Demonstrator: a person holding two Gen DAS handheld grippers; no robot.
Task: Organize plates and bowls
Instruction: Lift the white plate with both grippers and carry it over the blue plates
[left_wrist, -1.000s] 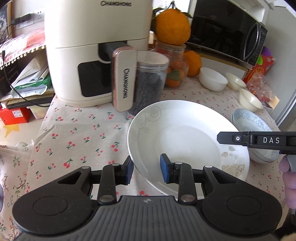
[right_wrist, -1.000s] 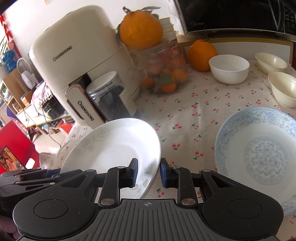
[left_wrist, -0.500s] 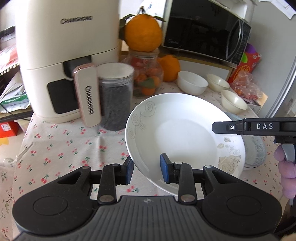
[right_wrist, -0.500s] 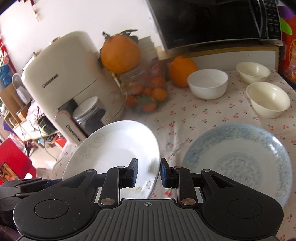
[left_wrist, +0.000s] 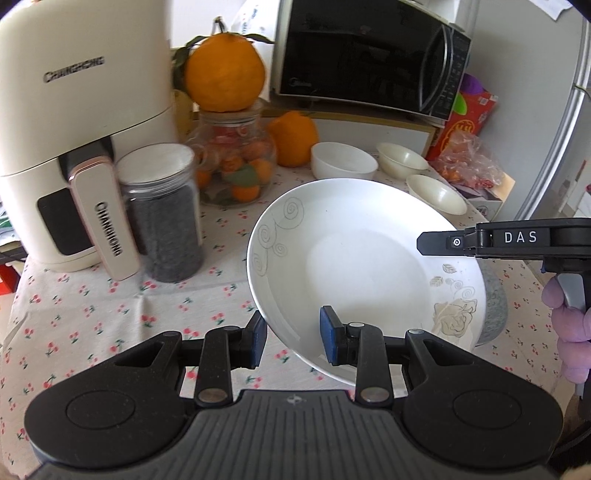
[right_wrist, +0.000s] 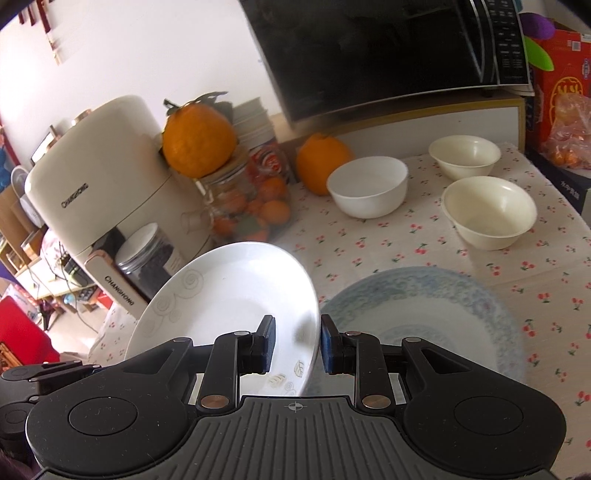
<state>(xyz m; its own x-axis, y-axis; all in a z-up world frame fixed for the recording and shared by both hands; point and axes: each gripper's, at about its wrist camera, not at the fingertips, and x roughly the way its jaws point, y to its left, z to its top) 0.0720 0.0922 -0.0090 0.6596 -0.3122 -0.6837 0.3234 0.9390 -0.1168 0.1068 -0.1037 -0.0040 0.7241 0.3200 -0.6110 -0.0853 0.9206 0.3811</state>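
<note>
A white plate (left_wrist: 365, 266) with grey swirls and a rose print hangs tilted above the flowered tablecloth. My left gripper (left_wrist: 293, 334) is shut on its near left rim. My right gripper (right_wrist: 297, 341) is shut on the opposite rim of the white plate (right_wrist: 229, 295). The right gripper's black body (left_wrist: 517, 240) also shows in the left wrist view, held by a purple-gloved hand (left_wrist: 570, 332). A blue-patterned plate (right_wrist: 424, 314) lies on the table just right of the held plate and partly under its edge; only a sliver of the blue-patterned plate (left_wrist: 495, 306) shows in the left wrist view.
A white bowl (right_wrist: 367, 184) and two cream bowls (right_wrist: 463, 153) (right_wrist: 489, 210) stand at the back right. An air fryer (left_wrist: 74, 129), a dark-filled jar (left_wrist: 162, 210), a fruit jar topped by an orange (left_wrist: 236, 166) and a microwave (left_wrist: 369, 55) line the back.
Both grippers have carried the white plate rightwards across the table. It has left the air fryer behind and now overlaps the left edge of the blue-patterned plate.
</note>
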